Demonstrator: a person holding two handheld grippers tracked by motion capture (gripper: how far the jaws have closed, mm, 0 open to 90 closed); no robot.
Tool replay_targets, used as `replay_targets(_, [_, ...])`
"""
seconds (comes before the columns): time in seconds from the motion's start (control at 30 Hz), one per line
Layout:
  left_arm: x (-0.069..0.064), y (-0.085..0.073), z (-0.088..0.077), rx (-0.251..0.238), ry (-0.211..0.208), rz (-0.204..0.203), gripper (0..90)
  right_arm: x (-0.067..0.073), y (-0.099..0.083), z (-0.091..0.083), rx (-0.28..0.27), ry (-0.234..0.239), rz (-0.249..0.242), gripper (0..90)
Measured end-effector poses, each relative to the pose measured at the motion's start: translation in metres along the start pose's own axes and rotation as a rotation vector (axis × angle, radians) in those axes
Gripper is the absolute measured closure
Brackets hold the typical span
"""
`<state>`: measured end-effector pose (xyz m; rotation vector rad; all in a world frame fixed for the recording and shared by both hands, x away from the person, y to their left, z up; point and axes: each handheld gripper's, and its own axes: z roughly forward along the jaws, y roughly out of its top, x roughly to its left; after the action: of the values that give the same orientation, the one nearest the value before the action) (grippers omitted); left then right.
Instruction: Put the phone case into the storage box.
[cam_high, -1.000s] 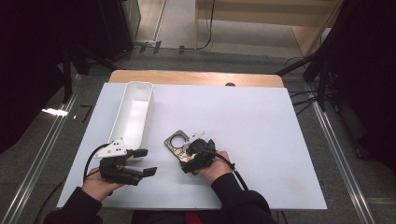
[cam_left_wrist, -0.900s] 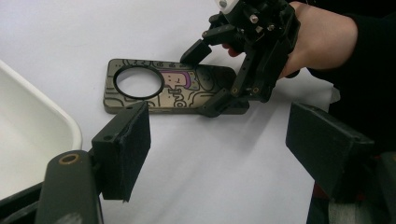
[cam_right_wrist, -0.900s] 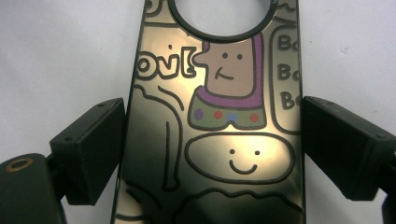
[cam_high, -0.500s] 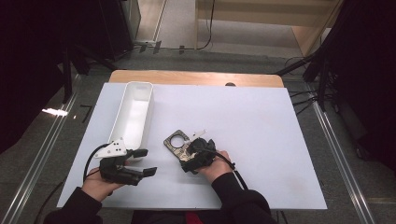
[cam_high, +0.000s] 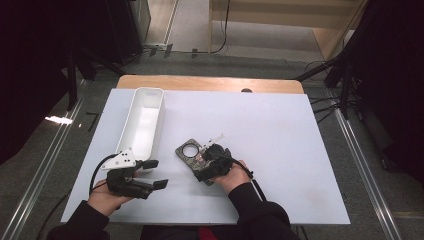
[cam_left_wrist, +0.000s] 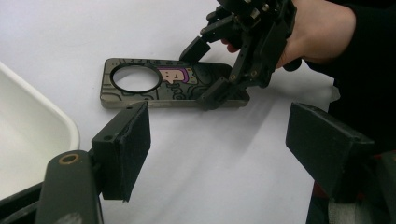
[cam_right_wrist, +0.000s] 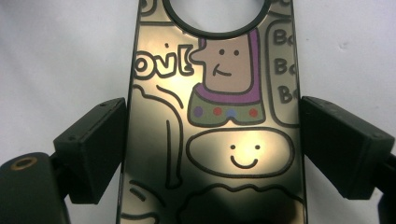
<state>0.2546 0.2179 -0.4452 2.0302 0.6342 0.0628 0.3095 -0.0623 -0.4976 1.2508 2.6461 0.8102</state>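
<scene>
Bronze-toned phone case lies flat mid-table, long axis running from the right gripper toward far-left; jaws straddle its long edges, seemingly pinching; left gripper spread, idle

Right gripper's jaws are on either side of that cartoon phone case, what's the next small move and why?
Probably close the right gripper onto the phone case. In the right gripper view its pads flank the case's two long edges, seemingly touching or nearly so, while the case lies flat on the white table. A firm pinch should come before any lift, perhaps toward the white tray.
</scene>
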Motion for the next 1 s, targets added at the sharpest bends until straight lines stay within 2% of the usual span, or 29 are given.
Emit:
replay_targets(0.2, [0.001, 0.000, 0.000, -0.002, 0.000, -0.003, 21.9, -0.008, 0.002, -0.010, -0.021, 0.030, 0.029, 10.6])
replay_targets(0.37, [0.000, 0.000, 0.001, -0.001, 0.000, -0.001, 21.9, -0.012, 0.003, -0.017, -0.027, 0.085, 0.047, 10.6])
replay_targets(0.5, [0.000, 0.000, 0.001, -0.001, 0.001, -0.003, 21.9, -0.014, 0.004, -0.023, -0.046, 0.111, 0.067, 10.6])
replay_targets(0.63, [0.001, 0.000, 0.002, 0.018, -0.004, -0.010, 22.0, -0.018, 0.003, -0.030, -0.063, 0.138, 0.074, 10.7])
replay_targets(0.9, [0.000, 0.000, 0.002, 0.015, -0.009, -0.012, 22.0, -0.027, 0.001, -0.045, -0.090, 0.174, 0.090, 10.7])
replay_targets(1.0, [0.000, 0.000, 0.003, 0.020, -0.011, -0.009, 22.0, -0.031, -0.001, -0.051, -0.099, 0.170, 0.093, 10.7])
